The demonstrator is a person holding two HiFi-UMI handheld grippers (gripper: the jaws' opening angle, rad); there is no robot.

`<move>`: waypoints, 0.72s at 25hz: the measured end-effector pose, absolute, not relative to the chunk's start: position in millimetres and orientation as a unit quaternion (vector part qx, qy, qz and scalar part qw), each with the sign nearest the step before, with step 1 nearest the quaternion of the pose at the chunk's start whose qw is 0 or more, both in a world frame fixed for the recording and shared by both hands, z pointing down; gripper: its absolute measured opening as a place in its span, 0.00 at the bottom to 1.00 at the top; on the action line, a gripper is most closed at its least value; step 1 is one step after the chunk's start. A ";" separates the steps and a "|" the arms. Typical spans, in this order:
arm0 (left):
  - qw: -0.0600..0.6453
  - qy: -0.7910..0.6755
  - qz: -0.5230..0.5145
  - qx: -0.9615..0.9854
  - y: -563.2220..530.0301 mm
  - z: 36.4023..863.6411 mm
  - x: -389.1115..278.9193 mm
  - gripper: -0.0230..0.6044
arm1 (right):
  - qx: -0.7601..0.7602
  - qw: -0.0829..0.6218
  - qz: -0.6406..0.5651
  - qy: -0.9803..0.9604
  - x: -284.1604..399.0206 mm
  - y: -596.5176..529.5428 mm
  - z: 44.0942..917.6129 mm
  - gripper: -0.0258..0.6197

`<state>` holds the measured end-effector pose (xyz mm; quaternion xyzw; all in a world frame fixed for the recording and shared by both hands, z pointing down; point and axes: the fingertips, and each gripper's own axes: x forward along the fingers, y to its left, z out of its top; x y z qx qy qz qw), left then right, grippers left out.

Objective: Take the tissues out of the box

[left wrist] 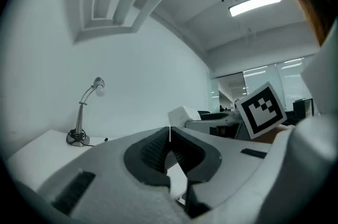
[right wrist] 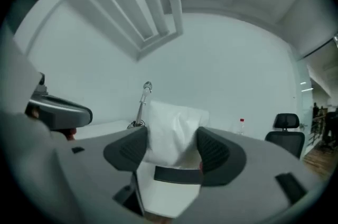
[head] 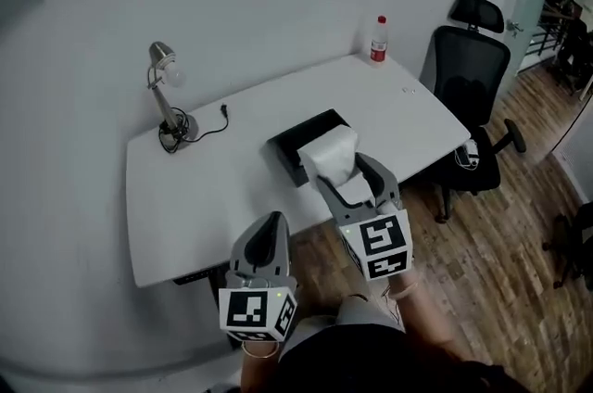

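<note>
The right gripper point(head: 344, 171) is clamping its jaws, spread wide, onto the tissues point(head: 332, 150), with one dark ribbed pad pressing in on each side. In the right gripper view the tissues point(right wrist: 174, 128) are filling the gap between the jaws as a puffy white bundle with a rounded top and soft creases running down it, and it's looking a bit glossy, like it's wrapped. From the head view the bundle is sitting right over the near end of the black tissue box point(head: 295, 141), which is lying open-topped around the middle of the white table point(head: 232, 196). I can't tell whether the bottom of the bundle is clear of the box. The left gripper point(head: 273, 221) is hanging near the table's front edge, well apart from the box, with its jaws closed tip to tip on nothing. A desk lamp point(head: 167, 104) is standing at the table's far left, with a water bottle point(head: 379, 40) at the far corner.
</note>
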<state>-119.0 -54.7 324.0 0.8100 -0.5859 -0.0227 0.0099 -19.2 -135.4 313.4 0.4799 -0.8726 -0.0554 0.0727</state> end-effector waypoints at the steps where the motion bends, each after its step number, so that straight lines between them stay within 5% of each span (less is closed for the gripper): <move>1: 0.008 -0.586 -0.024 0.810 -55.2 322.4 -117.9 0.08 | 0.480 0.071 -0.057 -0.872 -18.2 -133.8 312.1 0.52; 18: -0.004 -0.607 -0.022 0.794 -43.7 306.9 -77.7 0.08 | 0.457 0.040 -0.063 -0.886 25.6 -101.6 290.9 0.52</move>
